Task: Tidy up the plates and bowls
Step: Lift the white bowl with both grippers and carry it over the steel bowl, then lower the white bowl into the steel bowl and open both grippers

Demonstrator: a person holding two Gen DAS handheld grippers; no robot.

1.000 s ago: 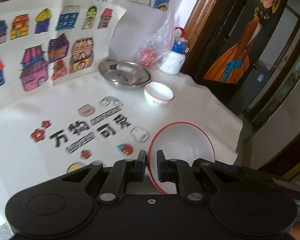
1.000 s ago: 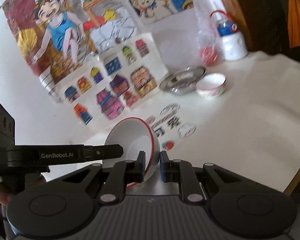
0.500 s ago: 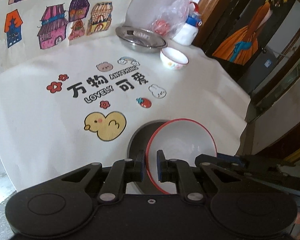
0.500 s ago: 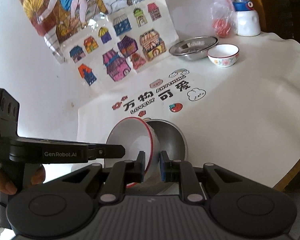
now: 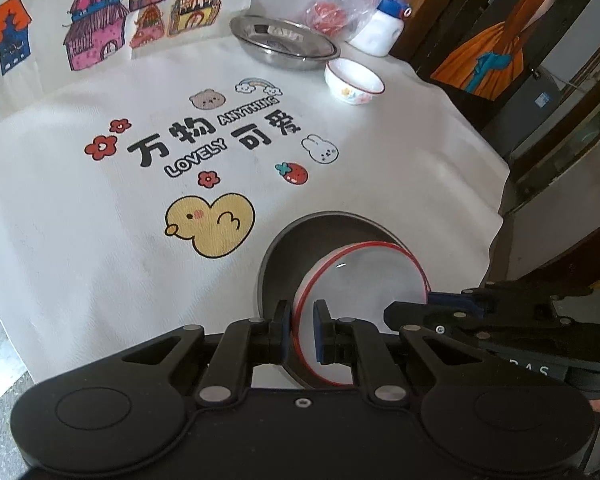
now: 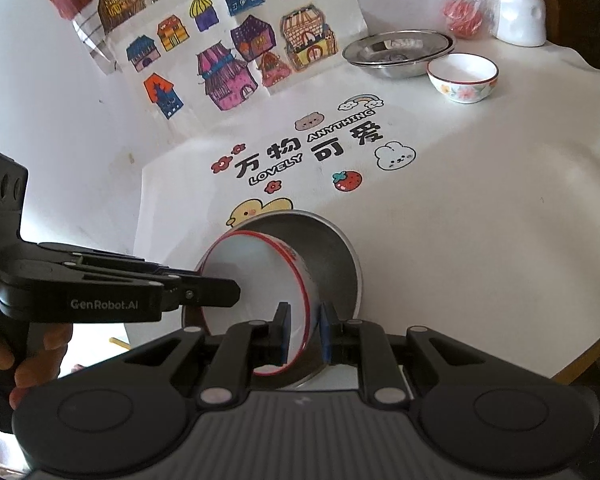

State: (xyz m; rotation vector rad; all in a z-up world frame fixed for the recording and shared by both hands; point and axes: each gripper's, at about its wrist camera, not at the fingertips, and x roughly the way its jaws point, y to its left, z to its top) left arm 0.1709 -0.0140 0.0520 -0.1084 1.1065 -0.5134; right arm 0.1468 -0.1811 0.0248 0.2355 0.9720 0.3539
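Both grippers have brought the red-rimmed white bowl (image 5: pixel 364 280) down toward the tabletop's (image 5: pixel 400 152) near edge — it now sits tilted inside the grey metal bowl (image 5: pixel 300 240). The left gripper (image 5: pixel 302 330) and right gripper (image 6: pixel 304 334) stay clamped on opposite rims, so nesting looks nearly done; release remains.

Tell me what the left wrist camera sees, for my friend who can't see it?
Both grippers, left and right, pinch a red-rimmed white bowl above a metal bowl on a cartoon tablecloth. Farther back sit a steel dish and small flowered bowl.
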